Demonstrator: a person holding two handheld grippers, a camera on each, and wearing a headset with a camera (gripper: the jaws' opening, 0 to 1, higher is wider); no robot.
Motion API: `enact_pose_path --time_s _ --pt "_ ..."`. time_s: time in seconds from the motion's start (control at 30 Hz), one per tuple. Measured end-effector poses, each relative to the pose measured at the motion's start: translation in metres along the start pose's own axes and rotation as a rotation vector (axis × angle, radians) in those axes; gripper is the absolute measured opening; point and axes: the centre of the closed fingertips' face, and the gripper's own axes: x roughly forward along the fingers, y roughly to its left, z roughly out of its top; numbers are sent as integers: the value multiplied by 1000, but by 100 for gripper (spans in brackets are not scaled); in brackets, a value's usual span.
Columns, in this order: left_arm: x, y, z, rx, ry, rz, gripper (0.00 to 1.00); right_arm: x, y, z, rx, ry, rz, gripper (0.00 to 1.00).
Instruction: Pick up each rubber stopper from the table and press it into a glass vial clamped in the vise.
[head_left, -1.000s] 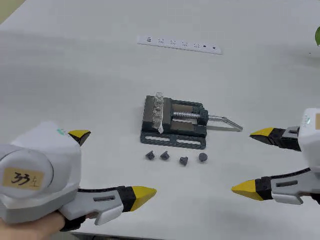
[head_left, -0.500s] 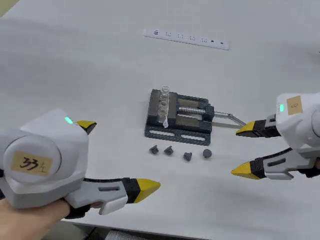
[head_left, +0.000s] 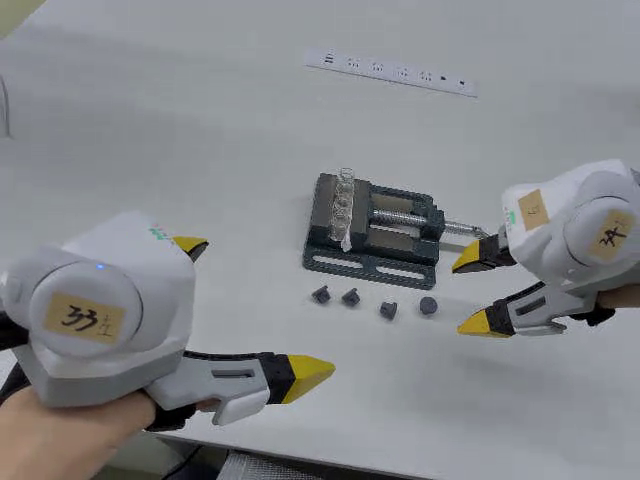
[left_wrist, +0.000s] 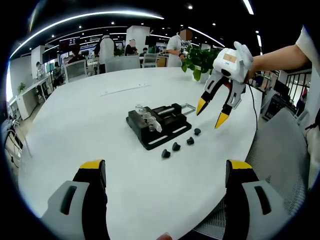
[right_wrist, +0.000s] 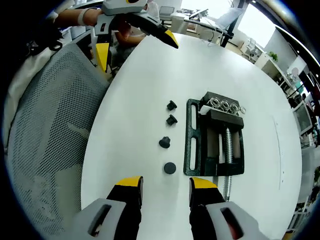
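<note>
A black vise (head_left: 375, 238) (left_wrist: 157, 122) (right_wrist: 215, 137) stands mid-table with a row of glass vials (head_left: 345, 205) (right_wrist: 225, 105) clamped upright in it. Several dark rubber stoppers (head_left: 351, 297) (left_wrist: 176, 146) (right_wrist: 171, 120) lie in a line on the table in front of it. My right gripper (head_left: 468, 293) (right_wrist: 166, 183) is open and empty, its tips just short of the end stopper (head_left: 428, 305) (right_wrist: 170, 168) and beside the vise handle. My left gripper (head_left: 250, 308) (left_wrist: 166, 166) is open wide and empty, low at the near left, well back from the vise.
A white power strip (head_left: 390, 72) (left_wrist: 125, 90) lies on the far side of the white table (head_left: 200, 150). The table's near edge runs close under both grippers. A mesh chair (right_wrist: 45, 125) stands beside the table. People and a plant (left_wrist: 200, 57) are in the background.
My right gripper has moved in leftwards, from the right edge towards the vise handle and the end stopper. The left gripper has stayed about where it was. The head view has shifted.
</note>
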Motion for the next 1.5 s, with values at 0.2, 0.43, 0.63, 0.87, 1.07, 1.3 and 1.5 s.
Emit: enact_pose_path --time_s 0.2,0.43,0.63,0.87,1.07,1.3,1.5 --pt "0 -1 0 -5 1 -2 99 6 -5 4 -57 2 37 19" --pt "1 -2 0 -10 -1 -6 99 13 -5 6 -79 18 66 19" --pt "0 -3 1 -13 -3 -7 99 22 -3 6 -92 34 90 20" --pt "-2 -1 -2 -22 2 -4 99 28 -2 5 -110 50 101 16" --pt "-4 0 -4 -27 4 -2 99 30 -3 2 -112 62 110 13" --pt "-4 -2 -4 -34 4 -3 99 32 -2 2 -122 67 117 12" --pt "-4 -2 -5 -37 3 -3 99 34 -3 4 -138 69 118 9"
